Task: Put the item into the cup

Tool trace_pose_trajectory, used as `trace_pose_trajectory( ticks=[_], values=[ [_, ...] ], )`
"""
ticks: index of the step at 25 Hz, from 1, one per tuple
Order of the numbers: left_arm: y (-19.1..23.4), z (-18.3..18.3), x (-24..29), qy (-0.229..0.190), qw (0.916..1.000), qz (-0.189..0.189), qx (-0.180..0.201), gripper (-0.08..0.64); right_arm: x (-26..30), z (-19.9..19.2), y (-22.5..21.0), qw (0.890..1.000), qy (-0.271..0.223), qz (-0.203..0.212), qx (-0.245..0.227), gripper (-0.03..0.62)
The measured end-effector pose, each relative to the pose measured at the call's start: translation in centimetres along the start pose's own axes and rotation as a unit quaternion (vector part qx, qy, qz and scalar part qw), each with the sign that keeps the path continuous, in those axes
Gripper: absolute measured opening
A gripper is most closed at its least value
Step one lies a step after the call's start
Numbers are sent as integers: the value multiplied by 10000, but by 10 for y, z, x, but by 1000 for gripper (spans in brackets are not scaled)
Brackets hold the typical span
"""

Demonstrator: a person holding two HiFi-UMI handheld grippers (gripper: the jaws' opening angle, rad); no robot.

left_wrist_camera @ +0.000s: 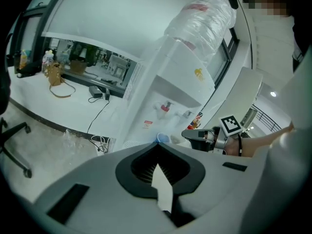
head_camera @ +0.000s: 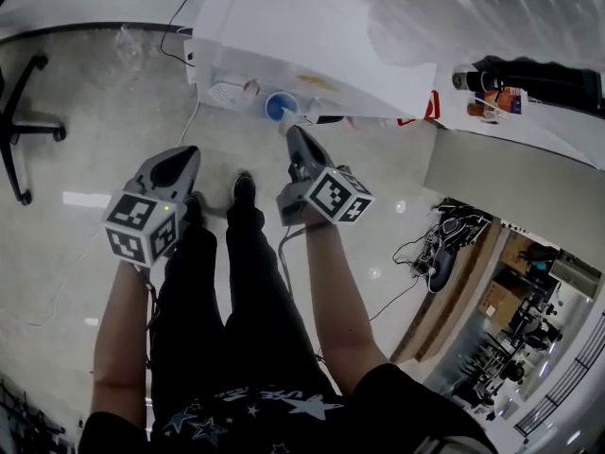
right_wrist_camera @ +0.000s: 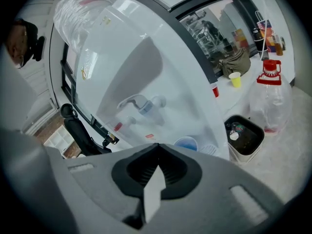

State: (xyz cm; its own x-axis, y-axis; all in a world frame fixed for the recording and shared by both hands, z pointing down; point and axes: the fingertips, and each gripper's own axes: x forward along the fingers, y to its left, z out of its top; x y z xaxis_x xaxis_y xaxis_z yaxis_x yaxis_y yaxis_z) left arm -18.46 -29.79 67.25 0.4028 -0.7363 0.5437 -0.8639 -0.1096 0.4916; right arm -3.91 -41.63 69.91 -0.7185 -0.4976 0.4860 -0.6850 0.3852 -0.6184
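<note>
A blue cup (head_camera: 280,107) stands on the drip tray of a white water dispenser (head_camera: 312,45). The blue cup (right_wrist_camera: 185,143) sits just beyond my right gripper (right_wrist_camera: 157,145), a little to its right, under the blue tap (right_wrist_camera: 146,106). That right gripper (head_camera: 290,130) is shut with nothing showing between its jaws. My left gripper (head_camera: 189,151) hangs lower and to the left, over the floor, also shut and empty. In the left gripper view the left gripper (left_wrist_camera: 157,145) points at the cup (left_wrist_camera: 162,138), with the right gripper (left_wrist_camera: 200,136) beside it. No loose item is visible.
A white bin (right_wrist_camera: 243,135) holding rubbish stands right of the dispenser, with a clear jug with a red cap (right_wrist_camera: 268,99) beside it. A yellow cup (right_wrist_camera: 235,80) is on the counter behind. An office chair (head_camera: 24,126) stands at the left. Cables (head_camera: 430,244) lie on the floor at right.
</note>
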Motion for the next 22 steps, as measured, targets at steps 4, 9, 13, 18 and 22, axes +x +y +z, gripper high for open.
trace_pose_trajectory(
  ticks=[4,9,13,18,22],
  values=[
    [3,1,6,2,10000,41,-56,6,10,2,-6,10000,49,43,-14,0],
    [3,3,12,11,9999,92,85,6,21,7,-13,10000,35,40,-73,0],
    [0,8,16,-162,9999,-54,12,6,29,7,-19,10000,51,-19,-73,0],
    [-1,13,25,-228,9997,-106,51,6,35,3,-25,9998,99,-133,-78,0],
    [-3,12,29,-183,9997,-134,67,6,40,0,-31,9992,223,-293,-154,0]
  ],
)
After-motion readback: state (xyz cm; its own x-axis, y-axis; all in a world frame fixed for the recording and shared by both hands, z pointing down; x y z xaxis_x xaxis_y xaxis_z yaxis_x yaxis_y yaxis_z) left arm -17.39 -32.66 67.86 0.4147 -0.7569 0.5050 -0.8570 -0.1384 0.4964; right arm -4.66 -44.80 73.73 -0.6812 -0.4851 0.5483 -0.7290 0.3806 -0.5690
